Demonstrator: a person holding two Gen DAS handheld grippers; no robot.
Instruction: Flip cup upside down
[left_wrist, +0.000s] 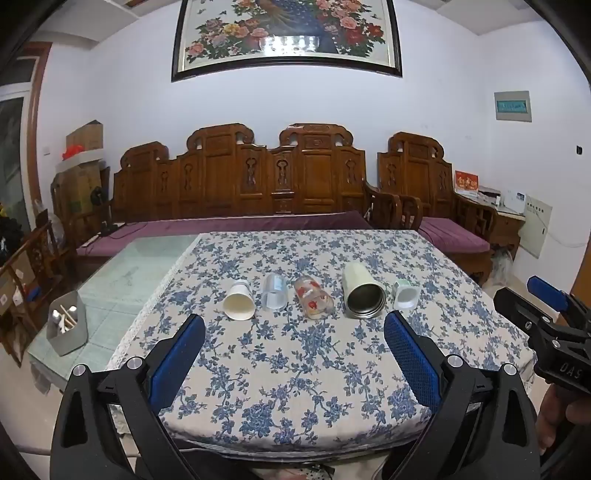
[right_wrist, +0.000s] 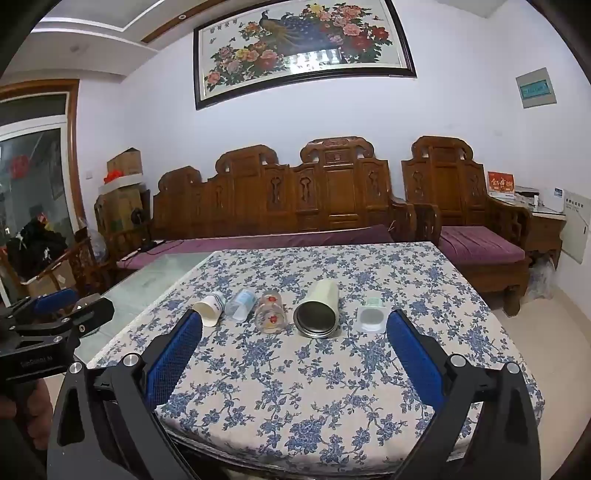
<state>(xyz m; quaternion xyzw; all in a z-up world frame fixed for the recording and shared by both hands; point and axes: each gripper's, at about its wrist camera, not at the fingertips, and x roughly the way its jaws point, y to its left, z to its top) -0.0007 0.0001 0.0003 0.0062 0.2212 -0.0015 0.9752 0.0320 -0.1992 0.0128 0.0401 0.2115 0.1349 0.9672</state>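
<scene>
Cups lie in a row across the flowered tablecloth, all five on their sides with mouths turned toward the cameras, and none is yet gripped, so the task looks to be at its very start. Nearest, the left gripper hangs over the near edge of the table with its blue pads spread wide and nothing between them; the right gripper is held the same way, spread and empty, beside it. Beyond them, left to right, come a white paper cup, a clear plastic cup, a glass with red flowers, a tall cream tumbler with a dark metal interior, and a small white square cup (each near its neighbour; whether any touch I cannot tell). The task names no particular cup, so which goes first is a guess; the next move would call for reaching forward, closing on one cup's wall, then turning it mouth-down. A grey box of utensils sits on the bare glass to the left. Farthest back stands a carved wooden bench. The clear cup's outline is hard to make out, and the table's near edge is cut off by the gripper bodies.
</scene>
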